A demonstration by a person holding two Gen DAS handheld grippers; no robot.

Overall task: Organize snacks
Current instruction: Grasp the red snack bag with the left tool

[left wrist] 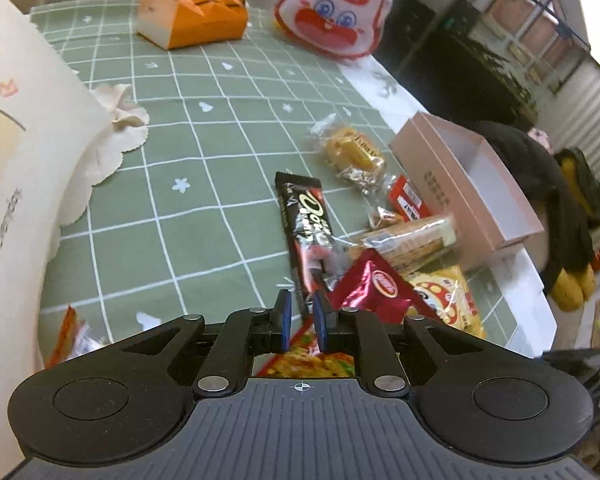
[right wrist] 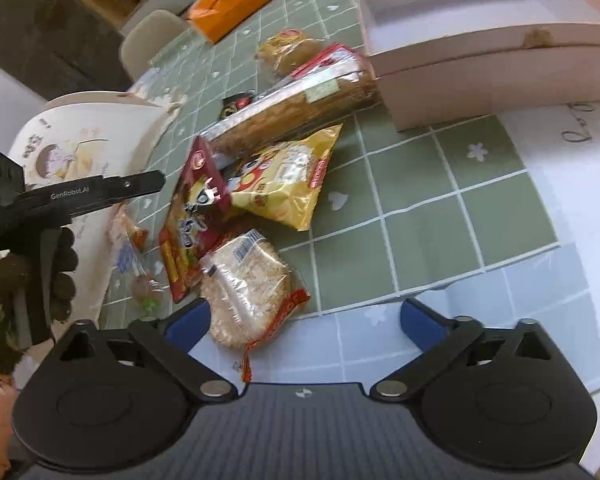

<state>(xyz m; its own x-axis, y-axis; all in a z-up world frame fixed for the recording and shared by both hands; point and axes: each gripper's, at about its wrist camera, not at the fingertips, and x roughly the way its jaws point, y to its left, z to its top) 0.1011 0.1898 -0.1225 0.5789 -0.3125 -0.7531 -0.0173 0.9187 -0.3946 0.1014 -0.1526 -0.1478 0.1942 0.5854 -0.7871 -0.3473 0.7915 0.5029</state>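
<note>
Snacks lie on a green checked tablecloth point(left wrist: 204, 184). In the left wrist view my left gripper point(left wrist: 302, 312) has its jaws nearly together over the near end of a black chocolate bar point(left wrist: 304, 216); I cannot tell whether they pinch it. Beside it are a dark red packet point(left wrist: 370, 290), a long biscuit pack point(left wrist: 410, 240), a yellow bag point(left wrist: 444, 300) and a clear pastry pack point(left wrist: 352, 152). The open pink box point(left wrist: 472, 184) stands at the right. My right gripper point(right wrist: 304, 320) is open, its left finger beside a clear cracker pack point(right wrist: 248, 284). The yellow bag point(right wrist: 288, 184) and pink box point(right wrist: 480, 48) show beyond.
A white printed bag point(left wrist: 28, 168) stands at the left. An orange box point(left wrist: 196, 12) and a rabbit-face pouch point(left wrist: 336, 8) are at the far end. A small orange snack point(left wrist: 72, 336) lies near left. The table edge runs along the right, dark plush toys point(left wrist: 556, 208) beyond it.
</note>
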